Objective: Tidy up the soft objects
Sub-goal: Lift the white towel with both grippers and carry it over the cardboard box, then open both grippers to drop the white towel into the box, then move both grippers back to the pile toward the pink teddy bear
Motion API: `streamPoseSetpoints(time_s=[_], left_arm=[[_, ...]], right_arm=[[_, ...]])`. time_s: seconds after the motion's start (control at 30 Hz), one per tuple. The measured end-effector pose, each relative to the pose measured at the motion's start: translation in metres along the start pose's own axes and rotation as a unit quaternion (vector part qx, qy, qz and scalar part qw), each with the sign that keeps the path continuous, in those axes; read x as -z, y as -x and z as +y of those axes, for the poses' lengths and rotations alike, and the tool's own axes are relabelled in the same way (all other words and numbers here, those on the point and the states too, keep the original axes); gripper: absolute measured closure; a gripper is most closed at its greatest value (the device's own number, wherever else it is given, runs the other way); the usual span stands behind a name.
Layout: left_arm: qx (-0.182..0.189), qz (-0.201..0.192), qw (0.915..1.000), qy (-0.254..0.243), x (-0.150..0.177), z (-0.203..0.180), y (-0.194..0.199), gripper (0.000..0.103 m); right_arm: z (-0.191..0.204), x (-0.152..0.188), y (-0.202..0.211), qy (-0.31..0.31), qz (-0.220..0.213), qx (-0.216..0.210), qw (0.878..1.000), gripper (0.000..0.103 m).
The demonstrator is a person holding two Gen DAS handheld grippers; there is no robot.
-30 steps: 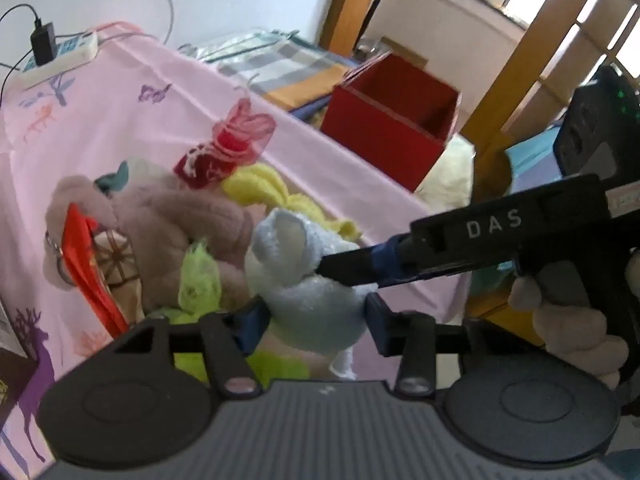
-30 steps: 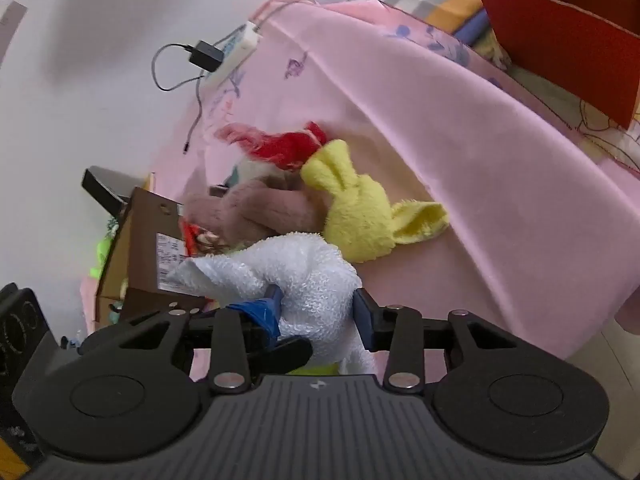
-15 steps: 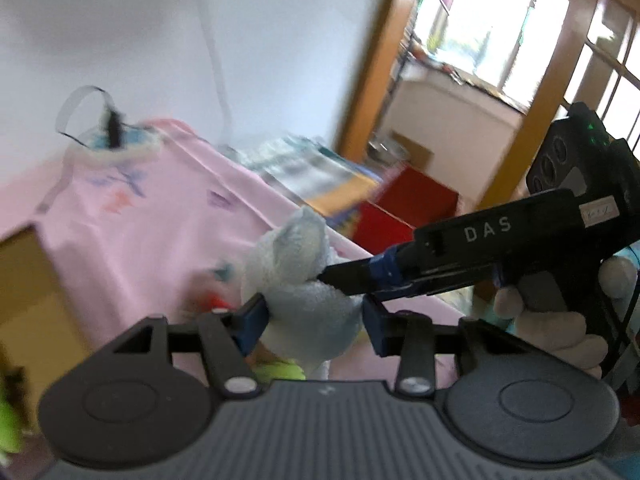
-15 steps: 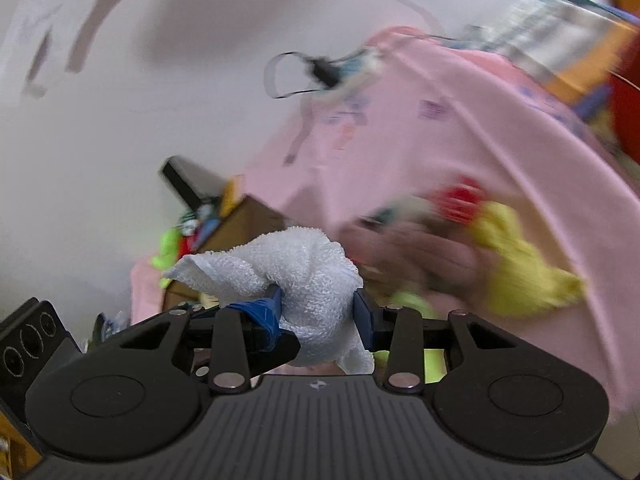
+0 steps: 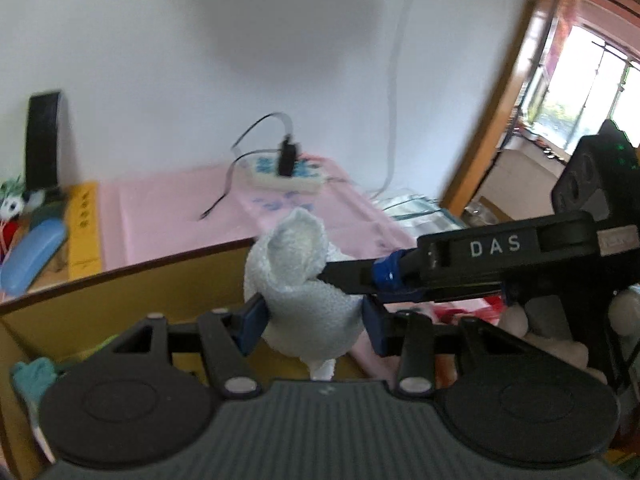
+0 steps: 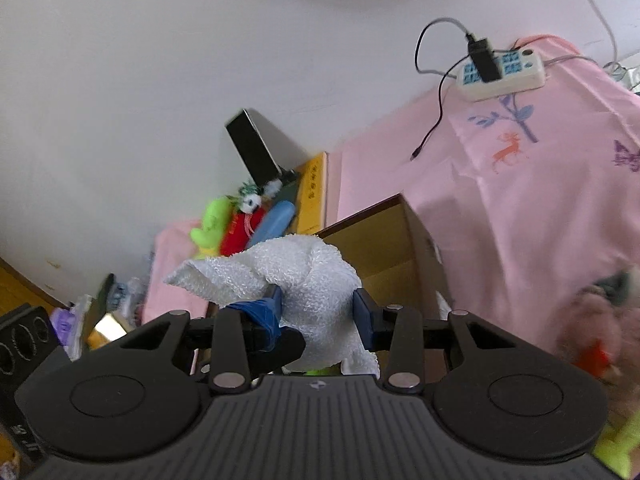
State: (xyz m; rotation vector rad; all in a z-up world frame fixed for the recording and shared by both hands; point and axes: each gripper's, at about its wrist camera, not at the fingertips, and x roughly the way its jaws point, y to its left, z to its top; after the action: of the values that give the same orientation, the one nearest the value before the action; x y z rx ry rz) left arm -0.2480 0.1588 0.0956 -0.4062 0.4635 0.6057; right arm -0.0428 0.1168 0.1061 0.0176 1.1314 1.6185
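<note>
A white fluffy plush toy [image 5: 304,300] is held in the air by both grippers. My left gripper [image 5: 310,320] is shut on its body, and my right gripper [image 6: 318,316] is shut on it too [image 6: 304,292]. The right gripper's fingers [image 5: 352,276] reach in from the right in the left wrist view. An open cardboard box [image 5: 132,300] lies just below and behind the toy; it also shows in the right wrist view [image 6: 396,248]. A brown plush [image 6: 600,320] and a green toy [image 6: 620,444] lie blurred at the right on the pink cloth [image 6: 520,200].
A white power strip [image 6: 504,72] with a black plug and cable sits at the far end of the table by the wall. Beyond the box lie a blue case [image 5: 32,256], a black speaker [image 5: 42,140] and green and red toys [image 6: 224,228].
Both grippers have lifted the white plush off the toy pile and carried it left, up over the cardboard box. The pile and the red box have left the left wrist view.
</note>
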Motion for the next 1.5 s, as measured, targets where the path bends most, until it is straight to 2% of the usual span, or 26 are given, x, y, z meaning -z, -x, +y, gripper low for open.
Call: streamPoseSetpoints(time_s=[0.2, 0.27, 0.3, 0.4, 0.43, 0.57, 0.8, 0.93, 1.07, 1.17, 1.33, 1.5], left_arm=[[-0.010, 0.061, 0.9974, 0.038, 0.003, 0.052, -0.043, 0.061], [-0.005, 0.085, 0.9948, 0.057, 0.007, 0.067, -0.059, 0.061], [-0.003, 0.102, 0.9923, 0.069, 0.010, 0.071, -0.083, 0.061], [-0.007, 0.138, 0.9874, 0.078, 0.015, 0.086, -0.098, 0.061], [-0.010, 0.146, 0.9860, 0.079, 0.017, 0.088, -0.102, 0.061], [-0.025, 0.171, 0.9802, 0.095, 0.016, 0.104, -0.122, 0.062], [-0.025, 0.196, 0.9749, 0.103, 0.015, 0.103, -0.128, 0.061], [-0.026, 0.189, 0.9761, 0.105, 0.013, 0.098, -0.119, 0.060], [-0.043, 0.158, 0.9822, 0.092, 0.004, 0.081, -0.091, 0.055], [-0.048, 0.136, 0.9857, 0.087, 0.002, 0.067, -0.069, 0.055], [-0.045, 0.108, 0.9912, 0.063, -0.001, 0.028, -0.042, 0.055], [-0.027, 0.094, 0.9943, 0.041, 0.008, -0.019, -0.032, 0.055]], right_arm=[[0.007, 0.001, -0.053, 0.007, 0.018, 0.065, 0.998, 0.081], [0.003, 0.003, -0.062, 0.008, 0.025, 0.090, 0.996, 0.081], [0.001, 0.003, -0.071, 0.008, 0.033, 0.104, 0.994, 0.081], [-0.002, 0.005, -0.088, -0.002, 0.056, 0.128, 0.990, 0.081], [0.002, 0.006, -0.090, 0.012, 0.055, 0.135, 0.989, 0.081], [0.012, 0.005, -0.098, 0.030, 0.054, 0.147, 0.987, 0.081], [0.008, 0.002, -0.093, 0.007, 0.039, 0.134, 0.990, 0.081], [0.007, 0.001, -0.077, 0.008, 0.016, 0.124, 0.992, 0.081], [0.006, 0.006, -0.059, 0.003, -0.007, 0.101, 0.995, 0.081], [0.003, 0.014, -0.043, 0.000, -0.026, 0.088, 0.996, 0.081], [-0.007, 0.026, -0.016, 0.003, -0.049, 0.074, 0.996, 0.080], [-0.022, 0.035, 0.014, 0.009, -0.065, 0.070, 0.995, 0.080]])
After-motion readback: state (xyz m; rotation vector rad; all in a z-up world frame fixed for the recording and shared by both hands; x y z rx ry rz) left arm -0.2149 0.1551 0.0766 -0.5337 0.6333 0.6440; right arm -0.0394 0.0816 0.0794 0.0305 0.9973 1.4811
